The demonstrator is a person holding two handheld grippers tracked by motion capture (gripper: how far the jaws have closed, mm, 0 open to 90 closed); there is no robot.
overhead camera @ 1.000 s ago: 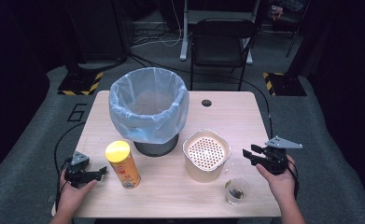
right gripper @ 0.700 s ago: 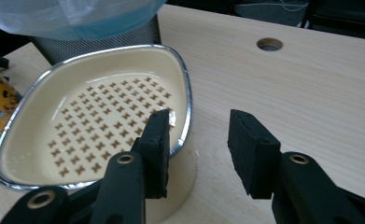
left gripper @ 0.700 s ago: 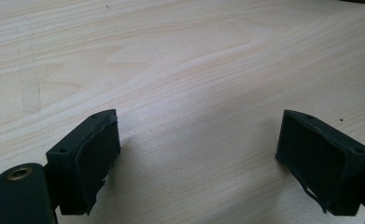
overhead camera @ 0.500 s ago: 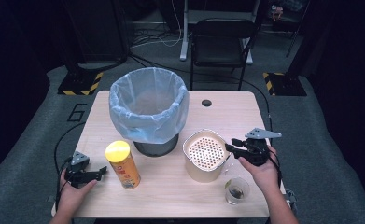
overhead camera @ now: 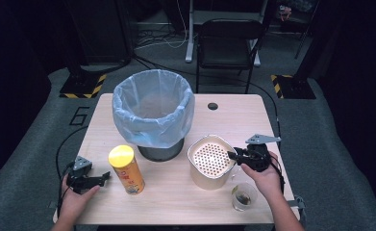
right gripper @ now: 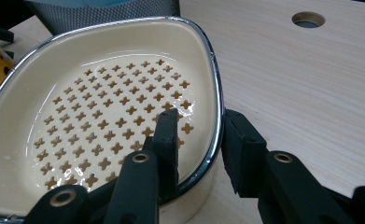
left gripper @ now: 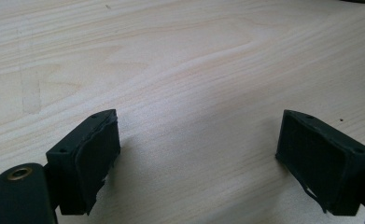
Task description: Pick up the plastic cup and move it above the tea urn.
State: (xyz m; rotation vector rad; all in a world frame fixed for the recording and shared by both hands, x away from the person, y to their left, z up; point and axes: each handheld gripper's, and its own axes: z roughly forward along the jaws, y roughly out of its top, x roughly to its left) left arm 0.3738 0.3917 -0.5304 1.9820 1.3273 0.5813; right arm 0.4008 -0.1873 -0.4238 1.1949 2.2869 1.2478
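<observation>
A cream strainer bowl (overhead camera: pixel 209 161) with a chrome rim and a perforated insert stands right of the table's middle. My right gripper (overhead camera: pixel 237 157) is at its right edge. In the right gripper view its jaws straddle the bowl's rim (right gripper: pixel 216 107), one inside and one outside, and the right gripper (right gripper: pixel 201 116) is narrowly open with a sliver of gap on the inside. My left gripper (overhead camera: pixel 92 181) rests low at the front left, beside a yellow can (overhead camera: pixel 126 169). In its own view the left gripper (left gripper: pixel 199 116) is wide open over bare wood.
A bin lined with a blue bag (overhead camera: pixel 152 110) stands behind the can and bowl. A small glass (overhead camera: pixel 244 196) with something dark in it sits by the front edge, under my right hand. A cable hole (overhead camera: pixel 212 106) is at the back of the table (overhead camera: pixel 243 120). A chair (overhead camera: pixel 229 43) stands beyond.
My right gripper has moved left from the table's right edge to the bowl's rim, and its jaws now straddle it. The left gripper has stayed put.
</observation>
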